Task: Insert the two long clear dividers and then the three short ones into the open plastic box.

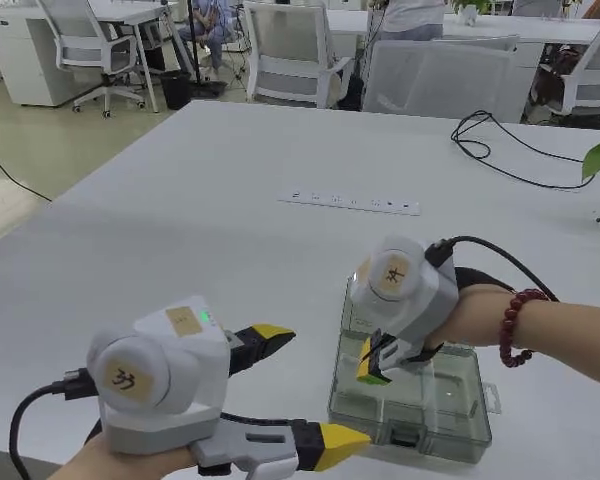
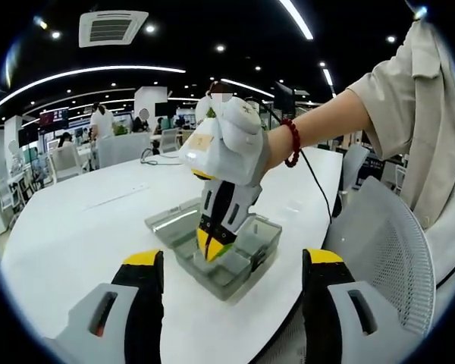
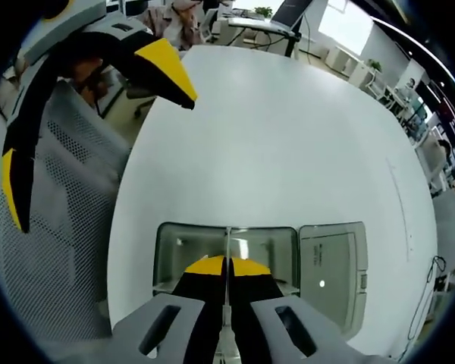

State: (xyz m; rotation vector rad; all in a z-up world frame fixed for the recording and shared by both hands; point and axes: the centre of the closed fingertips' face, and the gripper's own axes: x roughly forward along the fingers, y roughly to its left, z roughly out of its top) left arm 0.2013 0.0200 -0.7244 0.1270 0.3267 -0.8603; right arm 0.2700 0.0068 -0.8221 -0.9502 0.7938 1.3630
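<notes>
Two grippers work over a white surface (image 1: 230, 230), with the open plastic box (image 1: 420, 428) at near right.

**Right gripper** (image 3: 227, 265): fingers (image 3: 205, 267) narrow, pressed together on a thin clear divider (image 3: 227, 241). The divider is seen edge-on as a fine line running from the grip toward the box's far wall. The gripper points down into the box, which keeps the sheet upright so that its ends can meet the walls squarely (whether this is a long or a short piece cannot be told). The divider stands about midway along the compartment, with open box to its left and right. Judged from this, one insertion is under way and the sheet is not yet released.

**Lid** (image 3: 330, 258): swung open and lying flat on the surface just beside the box, which leaves the opening free from above.

**Left gripper** (image 1: 310, 385): at near left, well apart from the box, fingers (image 1: 330, 438) wide and holding nothing. It is turned toward the box, probably kept ready to steady it or to take a further piece.

The step in hand calls for a straight downward push, then a release. A tilted sheet could bind against the walls or drag the light box across the surface.
</notes>
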